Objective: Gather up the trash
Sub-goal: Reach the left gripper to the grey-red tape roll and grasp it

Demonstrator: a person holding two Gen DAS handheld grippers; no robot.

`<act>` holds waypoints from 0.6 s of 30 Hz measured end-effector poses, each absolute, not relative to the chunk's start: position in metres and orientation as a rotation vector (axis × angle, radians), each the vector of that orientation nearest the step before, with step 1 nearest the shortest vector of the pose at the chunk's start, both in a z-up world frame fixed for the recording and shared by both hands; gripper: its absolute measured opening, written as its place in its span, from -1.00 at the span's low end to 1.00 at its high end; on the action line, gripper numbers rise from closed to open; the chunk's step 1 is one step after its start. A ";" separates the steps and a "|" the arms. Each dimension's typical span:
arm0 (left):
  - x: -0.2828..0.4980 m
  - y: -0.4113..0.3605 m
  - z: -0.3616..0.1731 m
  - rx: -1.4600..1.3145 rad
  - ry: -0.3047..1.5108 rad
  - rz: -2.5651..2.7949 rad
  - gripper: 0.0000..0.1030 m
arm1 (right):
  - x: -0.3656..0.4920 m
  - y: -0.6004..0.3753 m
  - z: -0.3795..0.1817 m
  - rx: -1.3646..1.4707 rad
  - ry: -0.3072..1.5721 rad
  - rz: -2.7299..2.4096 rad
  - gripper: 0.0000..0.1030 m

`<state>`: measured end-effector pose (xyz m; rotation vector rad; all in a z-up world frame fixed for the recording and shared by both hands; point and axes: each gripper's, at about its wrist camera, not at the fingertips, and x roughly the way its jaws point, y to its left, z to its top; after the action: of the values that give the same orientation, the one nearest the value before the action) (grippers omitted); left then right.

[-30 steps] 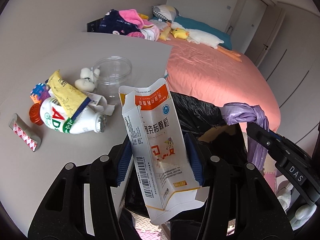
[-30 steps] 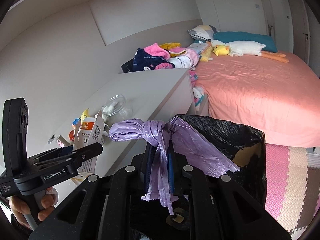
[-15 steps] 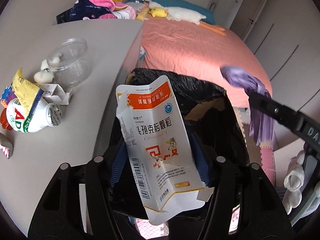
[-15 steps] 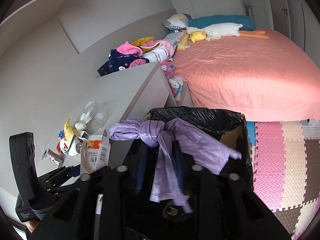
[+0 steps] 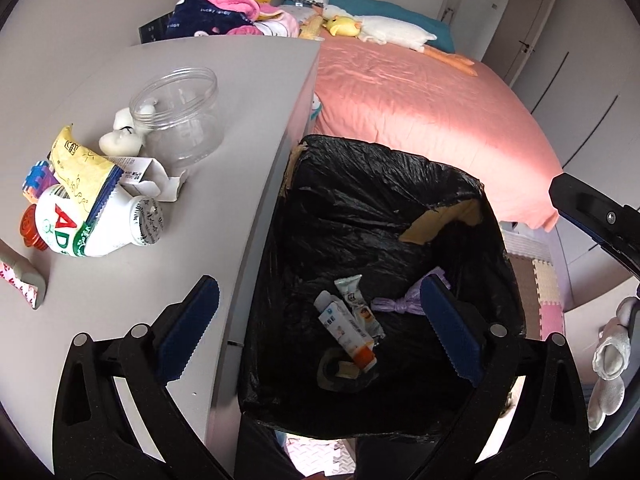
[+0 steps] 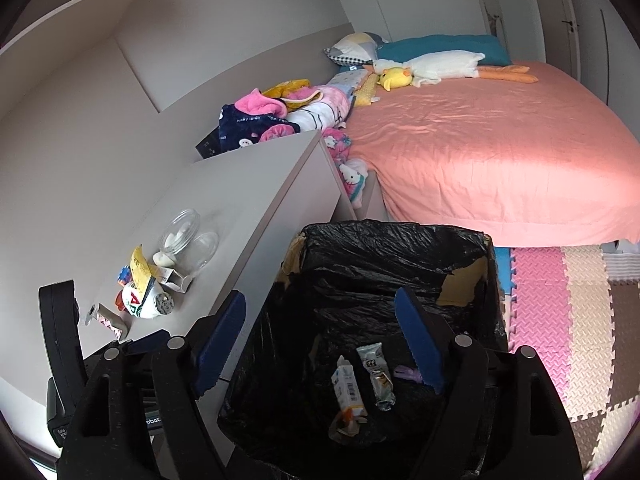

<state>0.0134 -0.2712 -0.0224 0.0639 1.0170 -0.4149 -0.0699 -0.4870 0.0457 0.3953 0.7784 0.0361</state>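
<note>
A black-lined trash bin (image 5: 400,184) (image 6: 384,240) stands beside a grey desk. At its bottom lie a white and orange carton (image 5: 346,334) (image 6: 348,390), a small wrapper (image 5: 352,294) (image 6: 378,376) and a knotted purple bag (image 5: 400,304) (image 6: 408,372). My left gripper (image 5: 320,336) is open and empty above the bin's near side. My right gripper (image 6: 320,344) is open and empty above the bin too. On the desk (image 5: 224,64) remain a white bottle (image 5: 100,224), a yellow packet (image 5: 80,172), a torn small box (image 5: 152,176) and a red cap (image 5: 30,226).
A clear plastic jar (image 5: 178,116) and small white figures (image 5: 120,140) sit on the desk, with a patterned strip (image 5: 20,280) at its left edge. A pink bed (image 6: 480,152) lies behind the bin. Foam mats (image 6: 560,312) cover the floor to the right.
Both grippers have opened. The carton dropped from the left gripper and the purple bag from the right gripper; both now lie at the bottom of the bin.
</note>
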 end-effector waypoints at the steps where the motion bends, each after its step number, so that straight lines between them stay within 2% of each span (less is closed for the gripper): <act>1: 0.014 -0.269 -0.022 0.059 1.018 -0.408 0.88 | -0.069 -0.484 0.045 0.391 0.781 0.042 0.50; 18: 0.023 -0.200 -0.021 -0.021 0.999 -0.265 0.88 | -0.050 -0.417 0.044 0.289 0.785 0.178 0.50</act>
<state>0.0231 -0.1999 -0.0213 -0.0210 0.9985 -0.2653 -0.0496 -0.4166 0.0439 0.2888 0.7849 0.1781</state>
